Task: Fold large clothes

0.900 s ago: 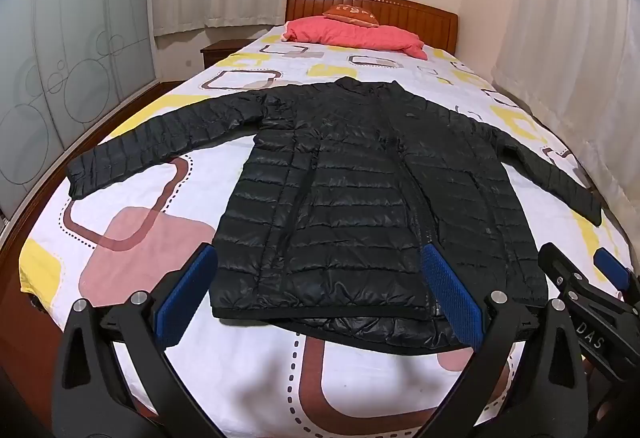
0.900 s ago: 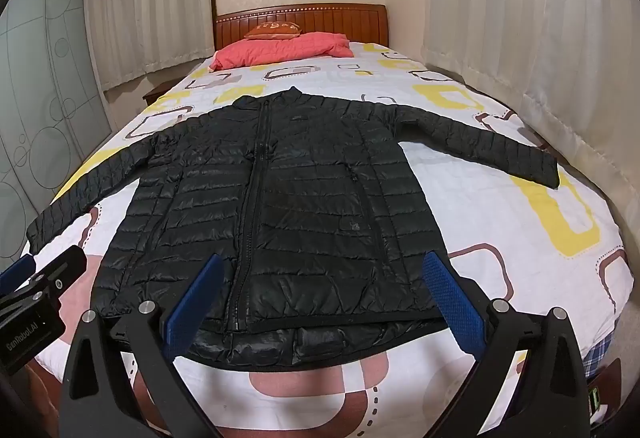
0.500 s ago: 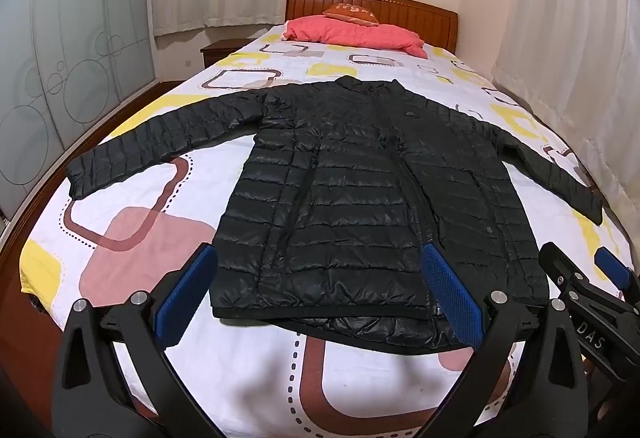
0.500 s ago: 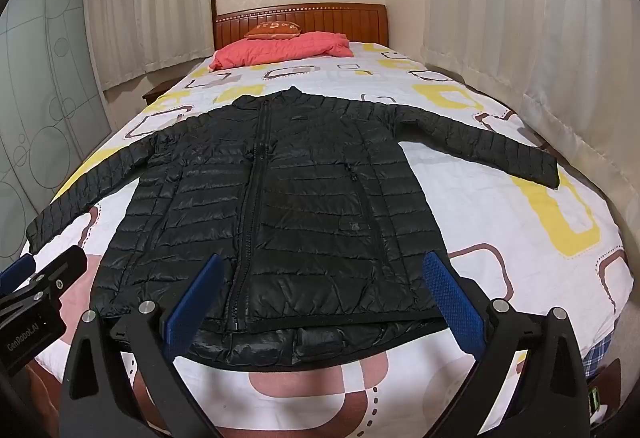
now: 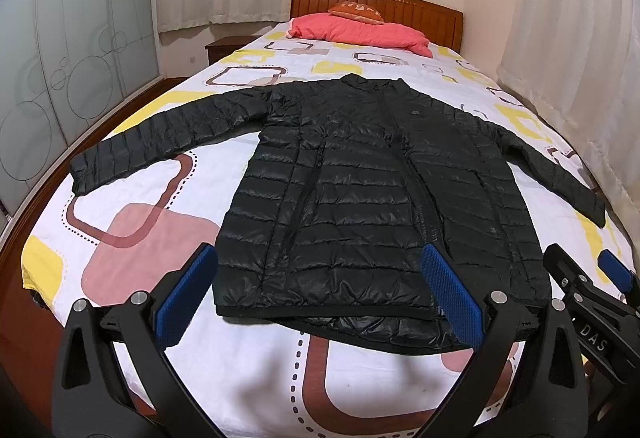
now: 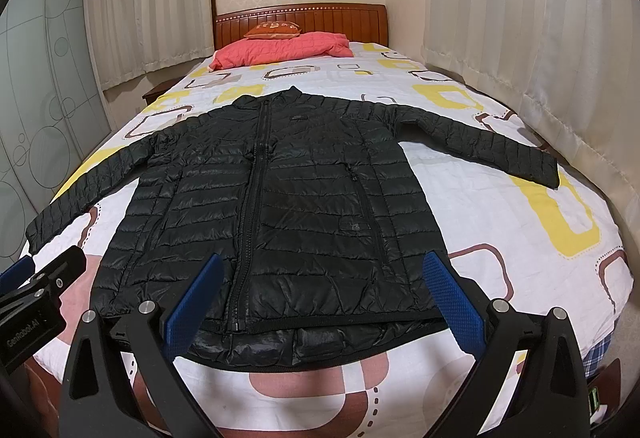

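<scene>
Both claws, left and right, are gaping wide above the jacket lying on the bed. Only the right view is showing its hem patch.

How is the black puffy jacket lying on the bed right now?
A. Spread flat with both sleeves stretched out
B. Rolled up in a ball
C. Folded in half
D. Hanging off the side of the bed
A. The black jacket lies flat on the bed sheet, zipped front up, one sleeve reaching out to each side, and neither claw touches it.
</scene>
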Demonstrator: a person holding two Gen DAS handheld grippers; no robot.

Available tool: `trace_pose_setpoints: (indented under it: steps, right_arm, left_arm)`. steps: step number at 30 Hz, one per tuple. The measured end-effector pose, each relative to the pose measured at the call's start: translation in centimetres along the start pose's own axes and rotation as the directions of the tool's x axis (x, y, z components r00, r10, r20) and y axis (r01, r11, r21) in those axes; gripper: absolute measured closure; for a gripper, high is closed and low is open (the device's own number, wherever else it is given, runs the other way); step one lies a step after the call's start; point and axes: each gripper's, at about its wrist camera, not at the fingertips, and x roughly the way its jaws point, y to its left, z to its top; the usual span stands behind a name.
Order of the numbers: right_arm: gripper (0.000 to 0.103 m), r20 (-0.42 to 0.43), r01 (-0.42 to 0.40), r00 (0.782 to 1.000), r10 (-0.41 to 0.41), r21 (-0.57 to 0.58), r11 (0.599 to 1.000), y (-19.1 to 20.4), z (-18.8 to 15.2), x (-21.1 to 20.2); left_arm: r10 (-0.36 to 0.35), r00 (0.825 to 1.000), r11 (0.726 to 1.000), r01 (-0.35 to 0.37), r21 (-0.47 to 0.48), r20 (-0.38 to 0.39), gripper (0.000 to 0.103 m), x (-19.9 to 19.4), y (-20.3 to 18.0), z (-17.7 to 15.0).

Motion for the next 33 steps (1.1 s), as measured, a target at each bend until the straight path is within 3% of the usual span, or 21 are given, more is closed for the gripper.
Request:
trace_pose_setpoints:
  steps: [33]
  right_arm:
    - [0.004,-0.001,0.0,1.0,0.0,-0.001,1.0,0.06,-0.1,-0.08]
  left_arm:
    - [0.007,1.0,1.0,-0.007,-0.004,-0.013,0.002,0.41,0.24,-0.37]
